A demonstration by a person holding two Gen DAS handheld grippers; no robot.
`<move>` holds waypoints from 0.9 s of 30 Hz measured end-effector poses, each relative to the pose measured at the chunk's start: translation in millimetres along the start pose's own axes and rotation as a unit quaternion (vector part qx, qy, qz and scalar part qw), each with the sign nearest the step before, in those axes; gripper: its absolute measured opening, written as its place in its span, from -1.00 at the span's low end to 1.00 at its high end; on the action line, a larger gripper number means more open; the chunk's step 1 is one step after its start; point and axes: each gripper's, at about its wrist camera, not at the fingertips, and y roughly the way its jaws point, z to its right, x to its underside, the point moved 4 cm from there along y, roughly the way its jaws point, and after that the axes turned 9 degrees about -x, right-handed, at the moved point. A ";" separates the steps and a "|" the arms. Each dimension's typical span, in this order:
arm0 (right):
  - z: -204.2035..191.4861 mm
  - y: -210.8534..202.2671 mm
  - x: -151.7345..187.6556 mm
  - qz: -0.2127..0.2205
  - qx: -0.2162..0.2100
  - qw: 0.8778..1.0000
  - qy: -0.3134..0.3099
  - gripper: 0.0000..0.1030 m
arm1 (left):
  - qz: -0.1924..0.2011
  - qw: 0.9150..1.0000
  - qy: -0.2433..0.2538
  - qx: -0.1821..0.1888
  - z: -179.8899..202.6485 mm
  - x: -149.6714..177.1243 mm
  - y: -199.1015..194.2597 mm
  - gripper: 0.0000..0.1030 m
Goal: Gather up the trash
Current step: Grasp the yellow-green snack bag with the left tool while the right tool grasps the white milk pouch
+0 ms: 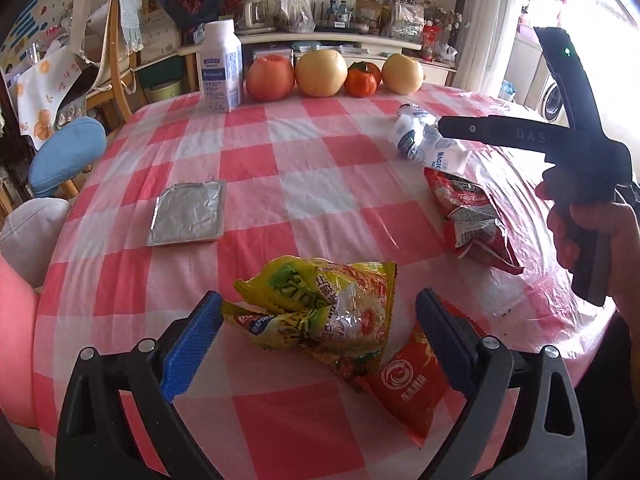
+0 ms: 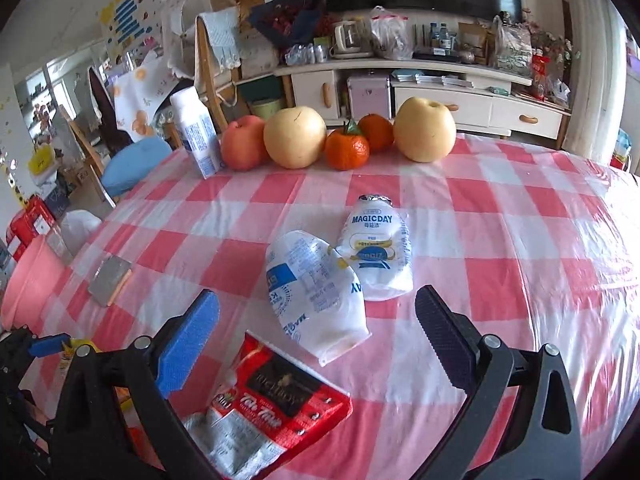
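A: How far along are we; is anything collected?

B: As far as we can see, nothing; every piece of trash lies loose on the bench. Our left tongs are spread wide and grasp nothing; the yellow wrapper sits crumpled between their tips, and the orange sachet lies just inside the right-hand finger.

A: And our right tongs?

B: Released as well, empty; two white pouches lie just ahead of them, touching each other, and the red packet lies low between the fingers, nearer the blue one.

A: Which way do they point?

B: The nearer pouch runs on a diagonal, its open end toward the right tongs; the farther pouch has its long axis nearly straight away from them, cap end far. The yellow wrapper stretches crosswise between the left fingers.

A: What else is left?

B: The foil sachet, ahead and to the left of the left tongs; the pink bin, far left of the right tongs, we judge to be the destination.
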 end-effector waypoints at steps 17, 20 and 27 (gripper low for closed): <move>-1.5 45.9 -7.1 -0.067 0.012 0.995 -0.069 0.88 | -0.027 1.000 -0.002 -0.013 2.8 -3.4 27.3 0.68; 0.0 48.7 -8.8 -0.068 0.015 0.995 -0.076 0.80 | -0.026 1.000 0.004 -0.017 5.8 -5.3 29.4 0.66; -9.5 49.3 -5.6 -0.073 0.028 0.991 -0.113 0.50 | -0.022 1.000 0.003 -0.014 11.8 -10.1 32.1 0.59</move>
